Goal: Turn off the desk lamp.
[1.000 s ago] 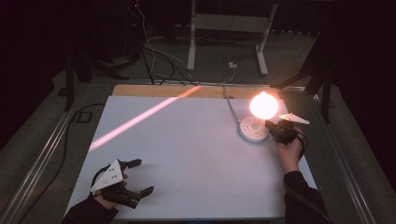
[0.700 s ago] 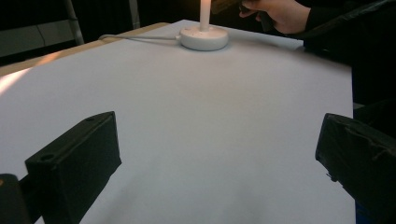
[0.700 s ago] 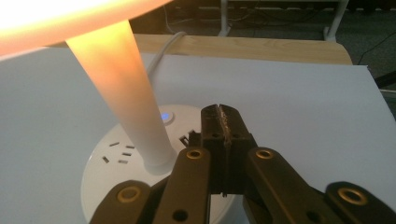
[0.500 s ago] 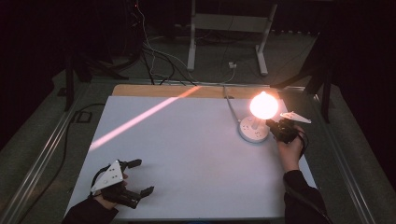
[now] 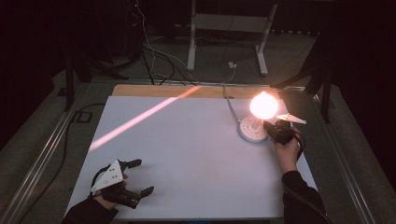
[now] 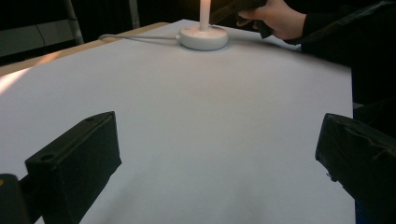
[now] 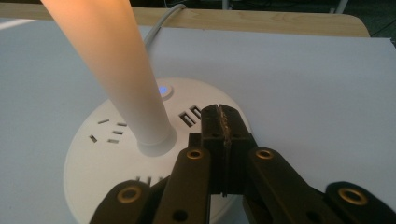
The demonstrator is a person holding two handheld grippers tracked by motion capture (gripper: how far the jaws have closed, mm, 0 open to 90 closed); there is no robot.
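Note:
A lit bulb (image 5: 263,105) glows on a white neck (image 7: 116,70) that stands in a round white socket base (image 5: 252,130) at the table's right. The base (image 7: 102,158) carries outlet slots, USB ports and a small blue-lit button (image 7: 163,90). My right gripper (image 5: 272,128) is shut with nothing between its jaws, its tips (image 7: 220,116) over the base's right part, just short of the button. My left gripper (image 5: 138,176) rests open at the near left corner, jaws wide apart (image 6: 210,158) over bare table. From the left gripper view the base (image 6: 204,37) is far off.
The white tabletop (image 5: 187,149) has a bright streak of light (image 5: 140,119) running diagonally across its far left. The base's cable (image 5: 229,105) runs off the far wooden edge (image 5: 154,91). Stands and cables sit on the dark floor beyond.

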